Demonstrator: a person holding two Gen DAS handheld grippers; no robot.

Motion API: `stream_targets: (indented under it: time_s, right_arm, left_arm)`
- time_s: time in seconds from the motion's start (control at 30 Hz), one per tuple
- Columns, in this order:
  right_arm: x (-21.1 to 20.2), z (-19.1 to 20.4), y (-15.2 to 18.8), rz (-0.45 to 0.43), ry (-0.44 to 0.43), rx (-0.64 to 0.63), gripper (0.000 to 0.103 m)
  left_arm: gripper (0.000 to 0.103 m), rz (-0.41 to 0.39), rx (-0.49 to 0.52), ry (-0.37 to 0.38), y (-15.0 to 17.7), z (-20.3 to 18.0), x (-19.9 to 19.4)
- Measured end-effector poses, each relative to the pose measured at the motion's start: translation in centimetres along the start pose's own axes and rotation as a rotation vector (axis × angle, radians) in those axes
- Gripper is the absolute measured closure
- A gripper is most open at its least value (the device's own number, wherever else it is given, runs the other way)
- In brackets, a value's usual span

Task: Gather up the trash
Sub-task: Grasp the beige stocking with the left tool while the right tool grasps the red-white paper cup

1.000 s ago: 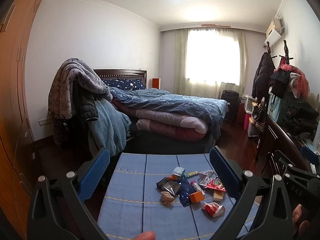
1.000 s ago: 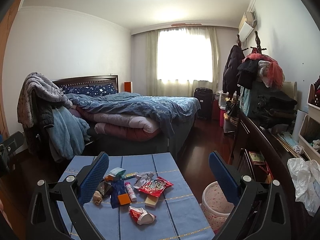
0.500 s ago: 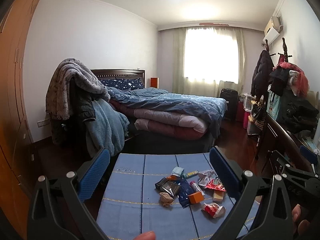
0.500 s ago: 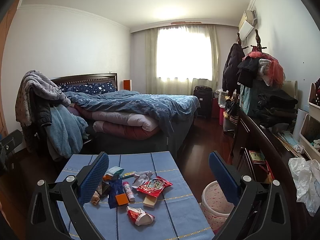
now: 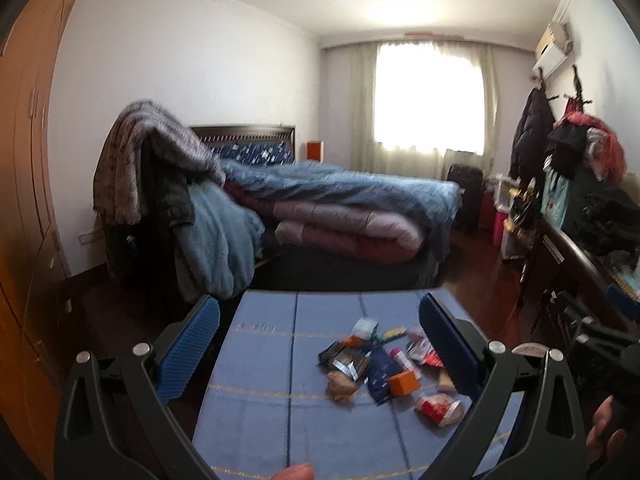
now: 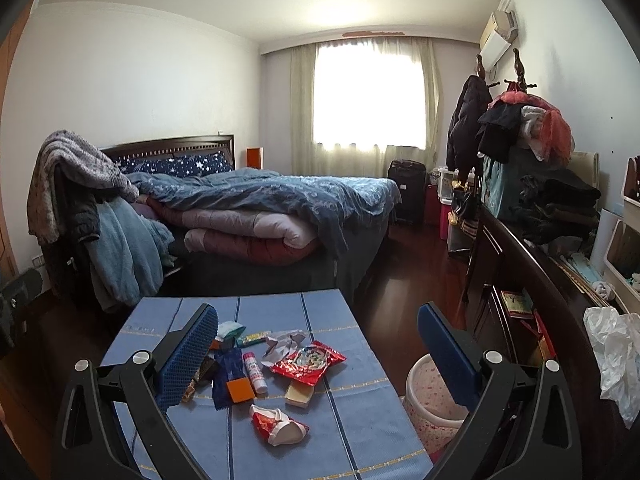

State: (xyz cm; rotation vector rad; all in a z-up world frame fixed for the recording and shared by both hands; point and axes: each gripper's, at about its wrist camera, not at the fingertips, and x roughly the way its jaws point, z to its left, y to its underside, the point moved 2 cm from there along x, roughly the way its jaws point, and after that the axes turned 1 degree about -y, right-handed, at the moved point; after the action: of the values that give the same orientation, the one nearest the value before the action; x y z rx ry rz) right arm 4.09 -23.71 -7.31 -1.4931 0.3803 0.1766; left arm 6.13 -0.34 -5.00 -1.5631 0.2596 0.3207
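My left gripper (image 5: 320, 336) hangs above the near end of the blue cloth-covered table (image 5: 256, 400), its blue-padded fingers (image 5: 188, 344) spread wide with nothing between them. My right gripper (image 6: 316, 344) is likewise released and empty, raised over the same table (image 6: 360, 420).

The trash sits in a loose pile on the cloth. In the right wrist view it lies from about 9 to 6 o'clock of the gap between the fingers: a red snack wrapper (image 6: 308, 362) near the centre, a crumpled red and white wrapper (image 6: 280, 426) at 6 o'clock closest to me, a small orange box (image 6: 240, 390) and a white tube (image 6: 255, 372) side by side at 7 o'clock, a dark blue packet (image 6: 224, 376) touching the orange box, a flat yellow box (image 6: 299, 395) just below the red snack wrapper, and a crumpled white paper (image 6: 284, 340) at the far edge of the pile. Some pieces are partly hidden behind my left-hand finger pad (image 6: 184, 360).

In the left wrist view, which is blurred, the pile (image 5: 384, 364) sits at 4 o'clock, towards the right finger.

A pink-patterned waste bin (image 6: 430, 396) stands on the floor just beside the table's right edge, at 4 o'clock in the right view, partly behind the right finger. A bed (image 6: 256, 216) with blue bedding fills the room at 12 o'clock, beyond the table.
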Motion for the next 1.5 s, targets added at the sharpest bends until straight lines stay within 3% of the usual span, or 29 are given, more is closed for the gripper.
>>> stream_targets:
  time_s: [0.2,0.4,0.53,0.7,0.9,1.03,1.07,1.17,1.33,1.47,1.5]
  right_arm:
    - [3.7,0.6,3.5,0.108,-0.02,-0.04,0.004]
    - [8.4,1.7,7.6,0.251,-0.062,-0.08,0.004]
    - [10.5,1.7,9.4,0.291,-0.05,-0.1,0.004]
    - [12.9,0.8,11.1,0.341,-0.033,-0.099,0.004]
    - [14.6,0.3,12.3,0.388,-0.036,-0.104,0.004]
    - [15.5,0.9,13.0,0.417,-0.083,-0.103,0.004]
    - [15.7,1.1,13.2,0.422,-0.093,-0.106,0.004]
    - [16.4,2.2,14.1,0.451,-0.134,-0.12,0.004]
    - [18.0,4.4,16.1,0.527,-0.196,-0.14,0.012]
    - [19.0,5.5,17.4,0.572,-0.202,-0.158,0.029]
    - [19.1,5.5,17.6,0.582,-0.204,-0.155,0.039]
  left_arm:
    - [0.003,0.154,-0.009,-0.009,5.0,1.4,5.3]
    - [0.003,0.295,-0.021,0.017,9.3,0.2,12.4]
    - [0.003,0.399,0.004,-0.027,11.8,-1.6,18.2]
    - [0.005,0.504,-0.042,-0.028,14.8,-2.1,23.7]
    - [0.024,0.544,-0.066,-0.023,16.2,-2.2,26.4]
    - [0.053,0.574,-0.076,-0.01,16.8,-2.2,27.8]
    - [0.066,0.566,-0.066,-0.016,16.7,-2.1,27.7]
    - [0.079,0.563,-0.073,0.006,16.8,-1.9,27.8]
    - [0.082,0.531,-0.116,0.017,16.3,-0.7,26.4]
    - [0.082,0.494,-0.139,0.016,15.1,0.7,24.8]
    - [0.082,0.488,-0.139,0.016,14.9,0.9,24.5]
